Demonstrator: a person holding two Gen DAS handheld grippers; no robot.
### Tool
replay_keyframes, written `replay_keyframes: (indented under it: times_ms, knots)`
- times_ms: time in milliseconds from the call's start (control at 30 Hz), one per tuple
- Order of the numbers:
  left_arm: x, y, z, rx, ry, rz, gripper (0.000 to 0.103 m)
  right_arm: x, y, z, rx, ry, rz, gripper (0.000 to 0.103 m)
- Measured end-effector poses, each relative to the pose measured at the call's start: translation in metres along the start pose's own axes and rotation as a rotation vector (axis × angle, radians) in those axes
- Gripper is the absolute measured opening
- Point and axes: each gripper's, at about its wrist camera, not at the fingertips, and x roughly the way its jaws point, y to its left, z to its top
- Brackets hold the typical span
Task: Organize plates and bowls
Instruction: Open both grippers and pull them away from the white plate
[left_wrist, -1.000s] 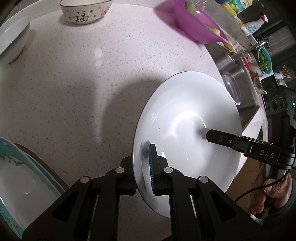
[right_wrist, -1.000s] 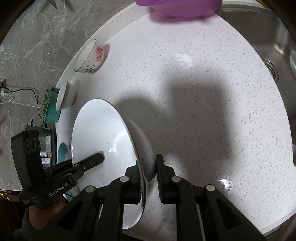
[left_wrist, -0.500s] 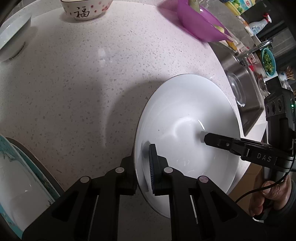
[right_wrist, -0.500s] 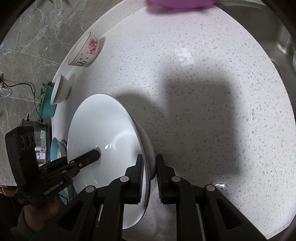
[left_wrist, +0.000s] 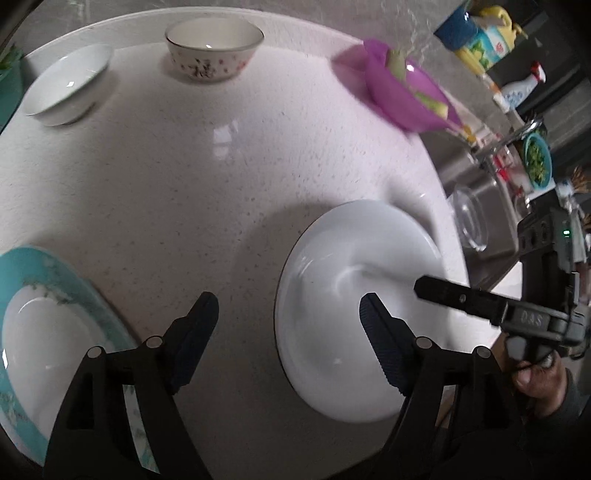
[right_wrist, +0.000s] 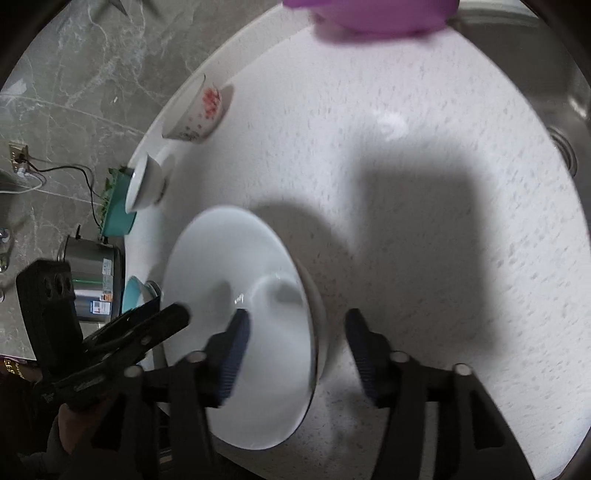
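A large white plate (left_wrist: 354, 302) (right_wrist: 229, 266) lies on the speckled white counter (left_wrist: 184, 184). My left gripper (left_wrist: 286, 314) straddles the plate's left rim; its jaws are opening and the pads stand clear of the rim. My right gripper (right_wrist: 297, 325) straddles the opposite rim, its jaws also opening, with no pad touching. One of the right gripper's fingers (left_wrist: 450, 293) reaches over the plate in the left wrist view. A teal-rimmed plate (left_wrist: 44, 295) lies at the near left. At the back stand a small white bowl (left_wrist: 66, 88) and a patterned bowl (left_wrist: 214, 51).
A purple bowl (left_wrist: 406, 96) holding pale pieces sits at the back right beside the steel sink (left_wrist: 476, 206). In the right wrist view a teal container (right_wrist: 118, 214) and a steel pot (right_wrist: 92, 280) stand beyond the counter's left edge. A person's hand holds each gripper.
Both grippers were shut on the white plate's rim and have let go, jaws spreading wide. The plate has settled flatter onto the counter. The left gripper has risen a little.
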Motion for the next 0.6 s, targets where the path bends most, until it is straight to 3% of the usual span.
replay_keyframes:
  times_ms: [167,300,467,600]
  knots:
    - [-0.063,0.015,0.019,-0.076,-0.097,-0.087,0.088,-0.032,0.001,0.025,-0.015,-0.073,-0.007,0.083]
    - [-0.127,0.058,0.054,-0.113,-0.214,-0.112,0.095,-0.045,0.035,0.062,-0.097,-0.130,0.054,0.098]
    - [-0.177,0.144,0.108,-0.118,-0.294,0.005,0.096,-0.031,0.114,0.105,-0.208,-0.131,0.149,0.103]
    - [-0.178,0.214,0.148,-0.115,-0.277,0.061,0.096,-0.005,0.183,0.126,-0.250,-0.151,0.155,0.103]
